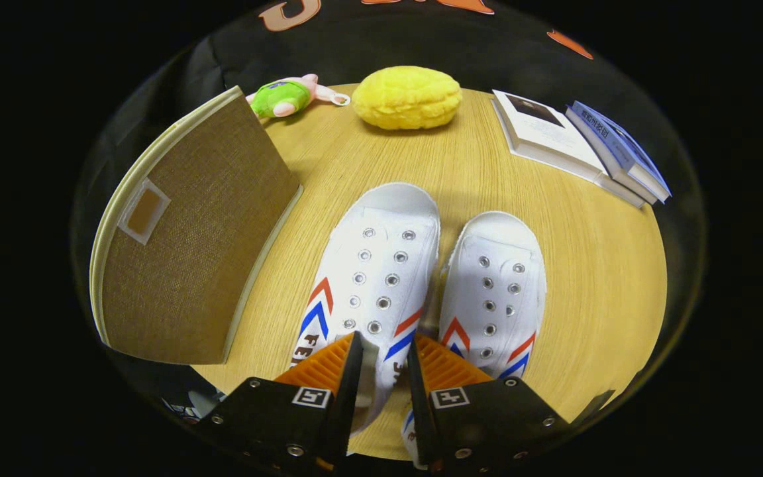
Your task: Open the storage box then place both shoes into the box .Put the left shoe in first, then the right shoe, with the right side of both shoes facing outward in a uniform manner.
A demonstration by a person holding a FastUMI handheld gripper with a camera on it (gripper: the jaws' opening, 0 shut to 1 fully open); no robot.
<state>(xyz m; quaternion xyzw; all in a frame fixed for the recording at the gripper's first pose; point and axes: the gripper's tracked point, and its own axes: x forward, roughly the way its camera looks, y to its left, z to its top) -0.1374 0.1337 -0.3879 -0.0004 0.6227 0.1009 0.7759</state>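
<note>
Two white canvas shoes with red and blue chevrons lie side by side on the wooden table (pixel 593 265), toes pointing away from me. The left shoe (pixel 375 265) looks larger and nearer than the right shoe (pixel 497 285). My gripper (pixel 385 348) is at the heel end of the left shoe, its fingers closed on the shoe's right side wall by the opening. The storage box (pixel 196 232) stands just left of the shoes. It shows a brown woven face with cream edging and a small label window, and I see no opening in it.
Beyond the shoes lies a yellow plush cushion (pixel 408 97), with a small green and pink plush toy (pixel 285 97) to its left by the box's far corner. A few books (pixel 580 142) sit at the far right of the table.
</note>
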